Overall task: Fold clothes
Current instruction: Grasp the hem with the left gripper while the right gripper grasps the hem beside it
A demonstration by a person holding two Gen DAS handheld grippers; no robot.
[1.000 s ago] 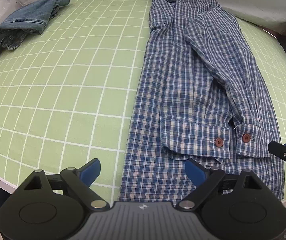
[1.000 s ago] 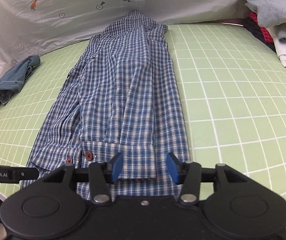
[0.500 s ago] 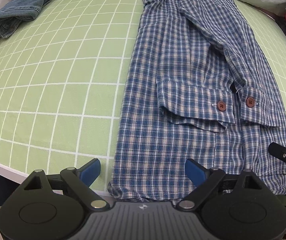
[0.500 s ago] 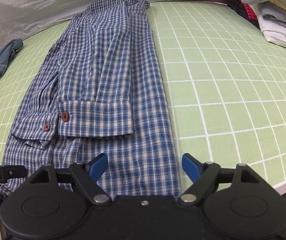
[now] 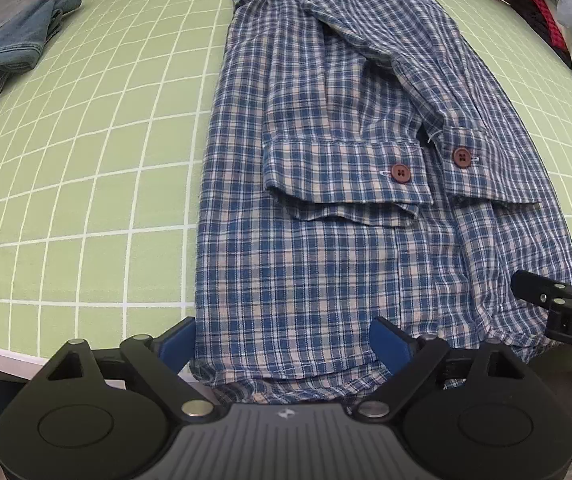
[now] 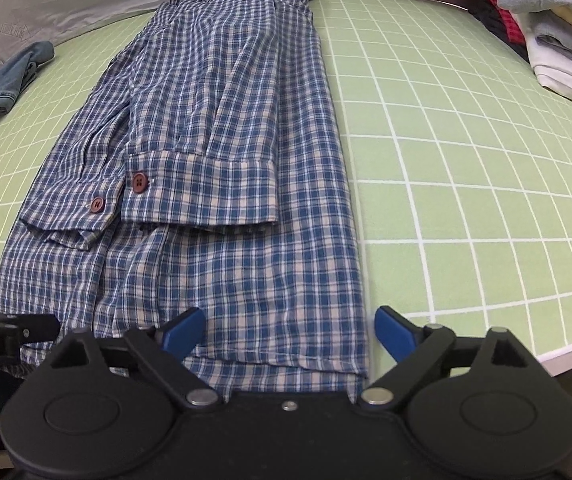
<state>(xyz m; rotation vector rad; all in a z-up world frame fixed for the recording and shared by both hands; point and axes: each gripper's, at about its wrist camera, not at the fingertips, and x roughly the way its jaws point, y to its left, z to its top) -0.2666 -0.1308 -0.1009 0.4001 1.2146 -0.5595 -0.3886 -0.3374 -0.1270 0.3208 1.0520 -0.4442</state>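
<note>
Plaid shirt (image 5: 309, 264): blue-and-white check, lying lengthwise on the green gridded mat (image 5: 86, 168), collar end at the far side, hem at the near edge of the table. Both side panels are folded inward, making a long narrow strip. Two sleeves lie folded down over the body; their cuffs (image 6: 202, 188) sit side by side about midway down, each with one reddish-brown button (image 6: 139, 181).

Left gripper (image 5: 282, 340): poised over the near hem at the shirt's left corner. Jaws wide but closing slightly; the hem fabric lies between the blue pads (image 5: 389, 344), which do not press on it. Nothing grasped.

Right gripper (image 6: 289, 332): poised over the near hem at the shirt's right corner, also visible at the right edge of the left wrist view. Jaws opening, spread wide, with the hem between the blue pads (image 6: 184, 330) and unpinched. Nothing grasped.

Denim garment (image 5: 18, 44): crumpled, on the mat's far left, well apart from the shirt.

Clothes pile (image 6: 553, 28): grey, white and red items stacked at the far right, beyond the mat.

Plastic sheet (image 6: 66, 4): translucent, printed, behind the mat's far edge.
</note>
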